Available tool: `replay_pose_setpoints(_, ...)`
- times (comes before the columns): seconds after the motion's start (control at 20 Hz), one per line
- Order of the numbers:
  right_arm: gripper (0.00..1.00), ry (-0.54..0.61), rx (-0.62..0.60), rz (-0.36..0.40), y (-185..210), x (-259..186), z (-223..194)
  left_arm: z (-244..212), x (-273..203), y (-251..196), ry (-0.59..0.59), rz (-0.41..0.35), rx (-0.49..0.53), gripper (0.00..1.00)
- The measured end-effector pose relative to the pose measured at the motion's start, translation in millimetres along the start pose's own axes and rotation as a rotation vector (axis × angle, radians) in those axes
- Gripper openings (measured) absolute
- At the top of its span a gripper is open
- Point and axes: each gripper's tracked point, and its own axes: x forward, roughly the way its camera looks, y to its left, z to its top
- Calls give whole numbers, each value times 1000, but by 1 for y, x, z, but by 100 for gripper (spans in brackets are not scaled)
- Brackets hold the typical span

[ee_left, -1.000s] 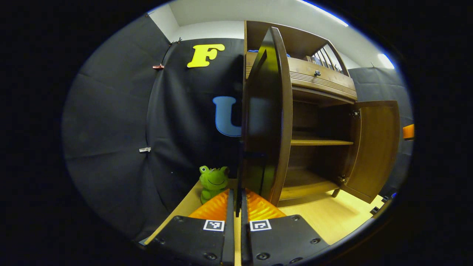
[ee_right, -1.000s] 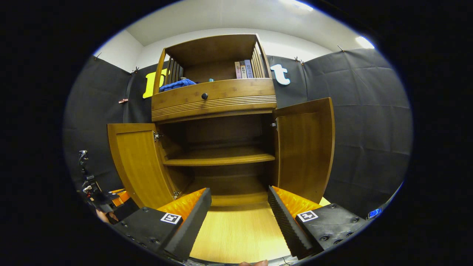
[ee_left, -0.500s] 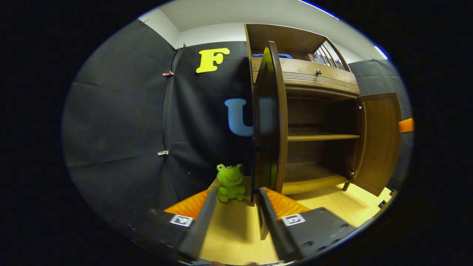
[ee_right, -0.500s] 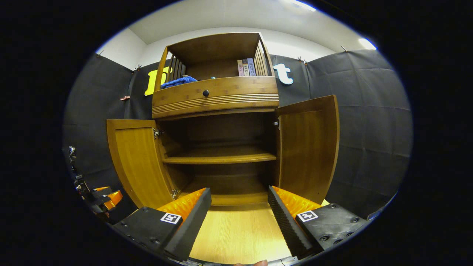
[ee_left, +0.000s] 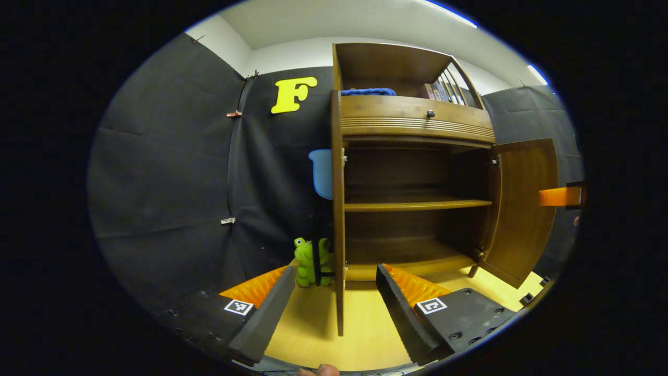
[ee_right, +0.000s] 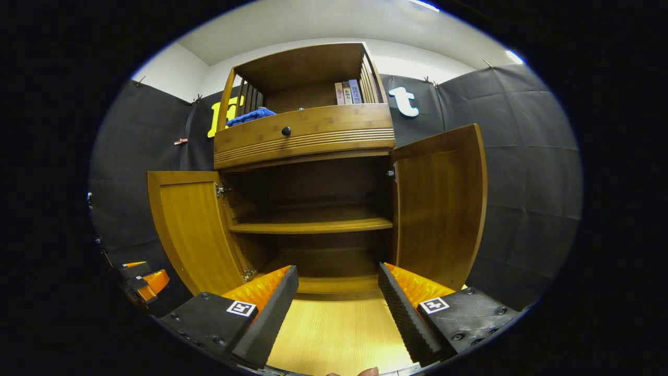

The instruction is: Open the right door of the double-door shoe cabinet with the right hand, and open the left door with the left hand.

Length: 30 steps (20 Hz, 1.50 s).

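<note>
Left tongs (ee_left: pixel 329 292) apart, empty, right tongs (ee_right: pixel 338 292) apart, empty, cabinet doors (ee_right: pixel 195 224) open

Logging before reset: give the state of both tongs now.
Left tongs: open, holding nothing.
Right tongs: open, holding nothing.

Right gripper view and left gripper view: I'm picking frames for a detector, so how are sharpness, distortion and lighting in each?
Right gripper view: sharp; fisheye bows the drawer front and right door; cabinet interior is dim. Left gripper view: sharp too; left door shows edge-on and casts a shadow on the floor; bright ceiling light strips sit at the top edge.
</note>
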Motion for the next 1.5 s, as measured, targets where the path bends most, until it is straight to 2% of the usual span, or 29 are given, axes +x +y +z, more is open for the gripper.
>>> replay_pose_setpoints(0.05, 98, 0, 4, 1, -5, 2, 1, 5, -1, -13, -6, -13, -12, 98)
replay_pose_setpoints(0.1, 93, -2, 9, 5, -10, 3, 1, 12, -1, -27, -16, -26, -21, 98)
replay_pose_setpoints(0.2, 98, -2, 6, 16, -17, 7, 2, 24, 2, -51, -30, -40, -33, 98)
replay_pose_setpoints(0.25, 98, -5, 6, 19, -22, 9, 3, 27, 5, -64, -34, -50, -36, 98)
replay_pose_setpoints(0.3, 93, -8, 11, 23, -26, 11, 4, 31, 7, -78, -38, -65, -36, 98)
replay_pose_setpoints(0.4, 93, -12, 19, 33, -34, 14, 6, 38, 12, -105, -42, -89, -32, 98)
replay_pose_setpoints(0.5, 100, -15, 18, 39, -42, 17, 7, 44, 19, -131, -51, -110, -34, 98)
replay_pose_setpoints(0.7, 98, -34, -6, 47, -54, 20, 9, 44, 28, -172, -74, -148, -59, 98)
replay_pose_setpoints(0.75, 93, -40, -8, 47, -57, 22, 10, 48, 31, -179, -86, -150, -64, 98)
replay_pose_setpoints(0.8, 93, -44, -10, 46, -60, 24, 11, 53, 34, -187, -105, -154, -65, 99)
replay_pose_setpoints(0.85, 98, -48, -12, 49, -62, 26, 12, 56, 36, -194, -119, -158, -60, 99)
replay_pose_setpoints(1.1, 100, -73, -13, 50, -72, 33, 19, 67, 47, -224, -150, -171, -14, 99)
replay_pose_setpoints(1.25, 98, -104, -2, 55, -76, 34, 27, 67, 49, -231, -146, -160, -10, 99)
replay_pose_setpoints(1.5, 100, -111, 5, 56, -82, 38, 27, 63, 51, -234, -133, -149, 27, 99)
